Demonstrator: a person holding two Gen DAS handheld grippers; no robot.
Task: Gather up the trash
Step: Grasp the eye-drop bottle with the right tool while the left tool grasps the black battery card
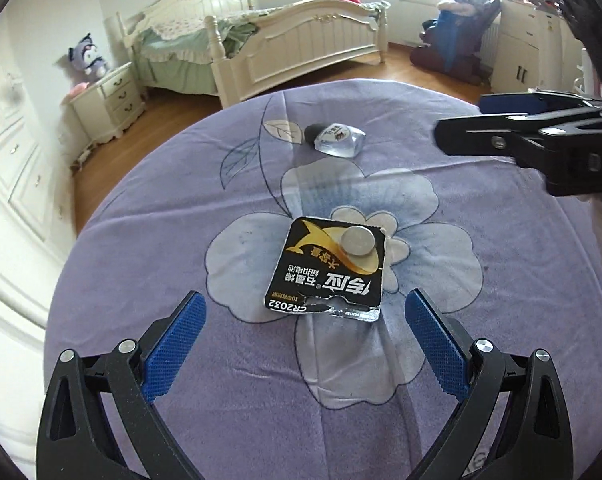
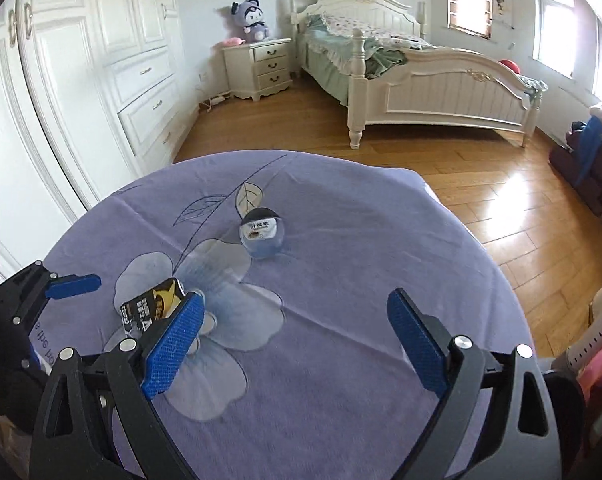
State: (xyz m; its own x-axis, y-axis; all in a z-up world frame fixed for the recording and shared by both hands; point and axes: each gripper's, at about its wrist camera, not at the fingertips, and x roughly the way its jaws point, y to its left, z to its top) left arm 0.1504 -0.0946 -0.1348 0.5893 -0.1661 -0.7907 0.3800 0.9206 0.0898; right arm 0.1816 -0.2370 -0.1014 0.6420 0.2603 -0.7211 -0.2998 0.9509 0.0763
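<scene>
A torn black-and-gold coin-battery card (image 1: 329,268) lies flat on the purple flowered tablecloth (image 1: 141,264), with a silver coin cell (image 1: 357,241) on it. My left gripper (image 1: 305,340) hovers just short of the card, open, with nothing between its blue pads. Farther back lies a small clear bottle (image 1: 335,140) with a black cap. My right gripper (image 1: 461,120) reaches in from the right, open and holding nothing. In the right wrist view, the right gripper (image 2: 297,336) is over bare cloth, with the bottle (image 2: 263,236) ahead. Its left finger half hides the card (image 2: 153,308).
The round table's edge (image 2: 481,248) drops to a wooden floor (image 2: 461,168). A white bed (image 2: 441,88), a nightstand (image 2: 261,68) and a white wardrobe (image 2: 81,80) stand beyond. A pink object (image 2: 597,372) sits low at the right.
</scene>
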